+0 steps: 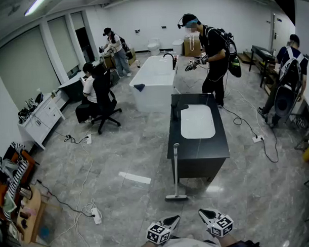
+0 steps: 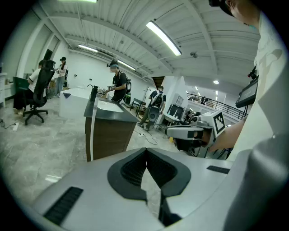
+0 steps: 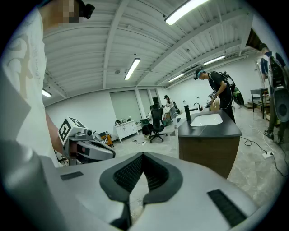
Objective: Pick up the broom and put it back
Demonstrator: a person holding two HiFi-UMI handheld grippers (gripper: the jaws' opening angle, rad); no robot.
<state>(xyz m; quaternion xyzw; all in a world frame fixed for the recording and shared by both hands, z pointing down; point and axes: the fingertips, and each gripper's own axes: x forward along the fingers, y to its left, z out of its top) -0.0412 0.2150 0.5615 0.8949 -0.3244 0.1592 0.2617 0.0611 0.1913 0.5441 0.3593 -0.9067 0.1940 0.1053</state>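
Note:
The broom (image 1: 176, 171) stands upright with its white handle leaning on the near end of the dark sink cabinet (image 1: 196, 159); its head rests on the floor. Both grippers hang low at the bottom of the head view, well short of the broom. My left gripper (image 1: 169, 221) is shut and empty. My right gripper (image 1: 206, 214) is also shut with nothing in it. In the left gripper view the left gripper (image 2: 146, 152) faces the broom handle (image 2: 92, 131) ahead. In the right gripper view the right gripper (image 3: 142, 156) faces the broom handle (image 3: 176, 131) at the cabinet's corner.
A white bathtub (image 1: 153, 80) lies beyond the cabinet. A person on an office chair (image 1: 100, 104) sits at the left, others stand at the back and right. Cables and a power strip (image 1: 96, 214) lie on the floor at the left. A white strip (image 1: 134, 178) lies before the cabinet.

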